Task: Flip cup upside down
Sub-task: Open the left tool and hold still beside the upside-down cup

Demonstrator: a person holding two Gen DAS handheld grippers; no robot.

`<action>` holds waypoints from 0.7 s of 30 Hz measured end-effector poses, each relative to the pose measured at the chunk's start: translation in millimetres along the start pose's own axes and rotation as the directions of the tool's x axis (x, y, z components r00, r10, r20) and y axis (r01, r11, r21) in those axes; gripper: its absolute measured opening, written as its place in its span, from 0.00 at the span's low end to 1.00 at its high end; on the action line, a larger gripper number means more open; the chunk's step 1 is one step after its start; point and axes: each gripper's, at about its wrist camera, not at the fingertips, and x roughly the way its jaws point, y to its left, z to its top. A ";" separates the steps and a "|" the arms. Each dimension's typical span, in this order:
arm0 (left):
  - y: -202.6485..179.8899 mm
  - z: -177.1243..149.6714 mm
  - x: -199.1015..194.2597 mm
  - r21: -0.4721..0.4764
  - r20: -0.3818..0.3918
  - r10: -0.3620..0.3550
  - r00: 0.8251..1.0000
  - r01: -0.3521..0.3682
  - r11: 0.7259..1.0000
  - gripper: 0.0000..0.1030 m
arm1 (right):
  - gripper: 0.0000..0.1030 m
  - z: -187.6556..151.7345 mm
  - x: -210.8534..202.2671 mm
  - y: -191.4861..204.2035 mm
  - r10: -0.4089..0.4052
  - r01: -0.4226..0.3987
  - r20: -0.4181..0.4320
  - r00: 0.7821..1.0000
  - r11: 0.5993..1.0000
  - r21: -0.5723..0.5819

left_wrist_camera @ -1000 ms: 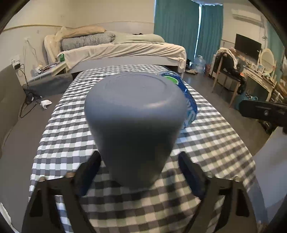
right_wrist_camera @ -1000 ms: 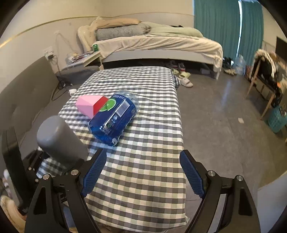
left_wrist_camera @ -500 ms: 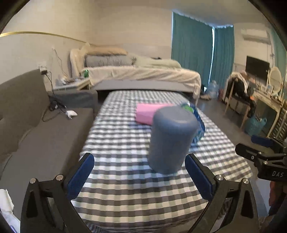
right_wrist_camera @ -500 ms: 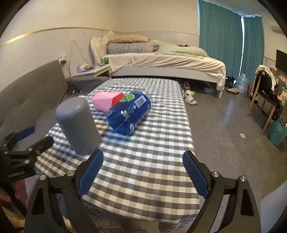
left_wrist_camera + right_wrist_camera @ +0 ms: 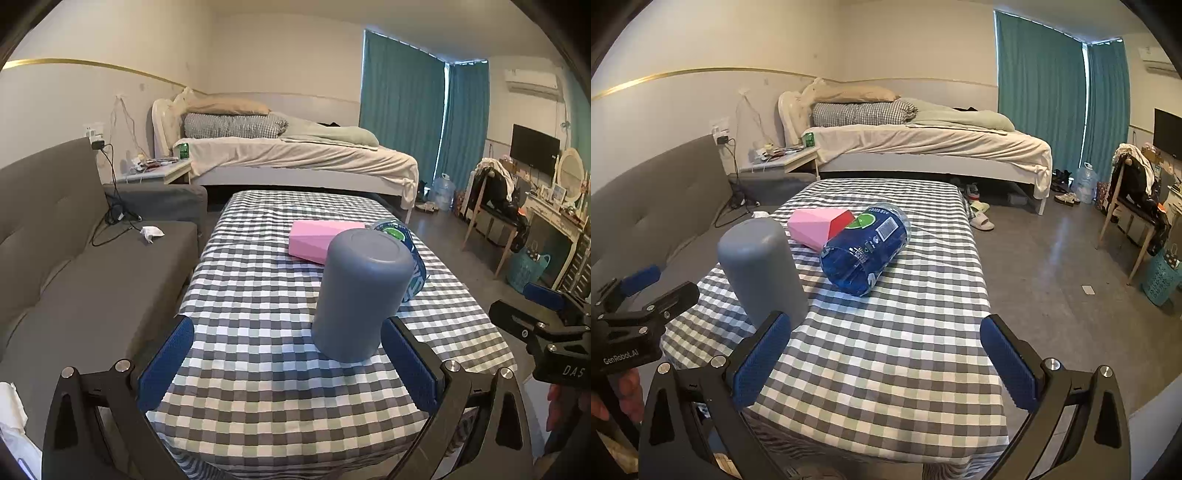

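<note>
The grey-blue cup (image 5: 360, 295) stands upside down on the checked tablecloth (image 5: 258, 295), its closed base on top. It also shows in the right wrist view (image 5: 761, 273) at the left. My left gripper (image 5: 284, 362) is open and empty, drawn back at the table's near edge with the cup ahead and between its fingers, not touched. My right gripper (image 5: 882, 358) is open and empty over the table's near edge, to the right of the cup.
A blue wrapped pack (image 5: 866, 249) lies on its side behind the cup, with a pink and red box (image 5: 816, 227) beside it. A grey sofa (image 5: 74, 258) runs along the left. A bed (image 5: 295, 158) stands beyond the table.
My left gripper has let go of the cup and pulled back from it. The cup now stands alone on the cloth. My right gripper has also backed off slightly.
</note>
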 end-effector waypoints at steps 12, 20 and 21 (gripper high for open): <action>-0.8 -0.8 1.1 0.006 -0.006 0.012 1.000 -0.012 1.000 1.00 | 1.00 -0.3 -1.0 -3.4 0.004 -0.004 -0.004 1.000 1.000 0.012; -0.5 -0.4 -0.1 0.011 -0.001 0.015 1.000 -0.015 1.000 1.00 | 1.00 -1.3 -2.1 -2.1 0.007 -0.007 -0.007 1.000 1.000 0.009; -0.9 -0.3 -0.5 0.012 -0.001 0.014 1.000 -0.014 1.000 1.00 | 1.00 -1.4 -1.9 -2.2 0.007 -0.007 -0.008 1.000 1.000 0.008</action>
